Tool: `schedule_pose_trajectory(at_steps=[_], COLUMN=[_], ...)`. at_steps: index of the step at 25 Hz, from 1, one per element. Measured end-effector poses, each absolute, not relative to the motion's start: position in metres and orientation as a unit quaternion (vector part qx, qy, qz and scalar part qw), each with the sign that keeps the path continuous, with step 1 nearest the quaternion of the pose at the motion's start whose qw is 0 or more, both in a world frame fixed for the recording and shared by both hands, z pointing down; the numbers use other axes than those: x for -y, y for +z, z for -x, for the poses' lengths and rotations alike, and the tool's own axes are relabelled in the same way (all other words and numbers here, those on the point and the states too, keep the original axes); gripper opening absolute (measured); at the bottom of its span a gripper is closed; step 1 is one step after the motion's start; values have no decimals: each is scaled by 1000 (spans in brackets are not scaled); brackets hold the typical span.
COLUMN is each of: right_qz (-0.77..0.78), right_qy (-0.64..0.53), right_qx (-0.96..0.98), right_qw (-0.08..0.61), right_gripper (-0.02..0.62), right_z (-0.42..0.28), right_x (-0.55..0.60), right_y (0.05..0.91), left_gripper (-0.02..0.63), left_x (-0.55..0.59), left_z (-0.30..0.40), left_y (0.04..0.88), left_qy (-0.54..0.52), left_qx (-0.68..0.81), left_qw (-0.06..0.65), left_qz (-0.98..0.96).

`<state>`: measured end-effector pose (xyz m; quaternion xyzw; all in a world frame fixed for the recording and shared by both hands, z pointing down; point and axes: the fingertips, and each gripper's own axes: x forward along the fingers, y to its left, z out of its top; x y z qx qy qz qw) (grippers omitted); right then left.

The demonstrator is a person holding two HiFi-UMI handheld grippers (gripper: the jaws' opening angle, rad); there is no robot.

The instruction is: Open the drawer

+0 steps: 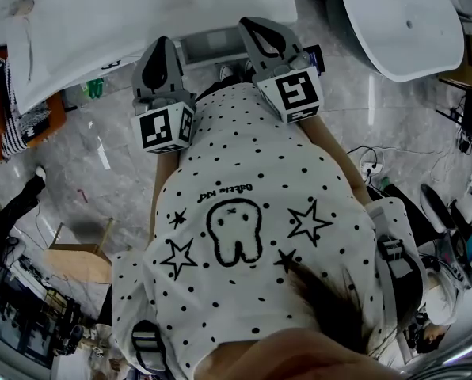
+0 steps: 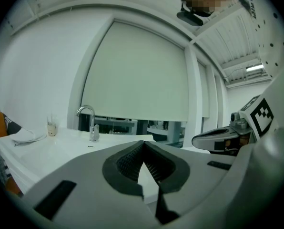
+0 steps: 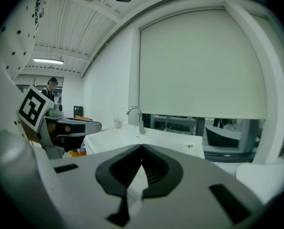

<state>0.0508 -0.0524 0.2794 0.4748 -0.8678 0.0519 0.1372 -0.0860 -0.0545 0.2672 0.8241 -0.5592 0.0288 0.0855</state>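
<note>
One drawer [image 1: 212, 47], we reckon: that grey front tucked under the white worktop [image 1: 204, 6] ahead, looking shut. We judge it rigid and straight-sliding; no handle shows, so hook its top edge. Flanking it, our left claw [image 2: 143, 146] and right claw [image 3: 142, 148] hover, both pinched together, empty.

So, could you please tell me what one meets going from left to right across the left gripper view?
Crumpled white cloth → small pale cup → curved chrome tap → grey right tool.
</note>
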Motion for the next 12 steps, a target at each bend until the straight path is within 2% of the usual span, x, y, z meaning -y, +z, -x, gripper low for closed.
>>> schedule_pose_trajectory(at_steps=[12], right_qz=[-477], right_qy=[50], right_qx=[867], right_qw=[135], right_gripper=[14], right_z=[-51], right_x=[54], right_y=[279], left_gripper=[5], left_x=[56], left_z=[86], left_y=[267], left_qy=[31], left_qx=[558], left_qw=[82], left_qz=[-825])
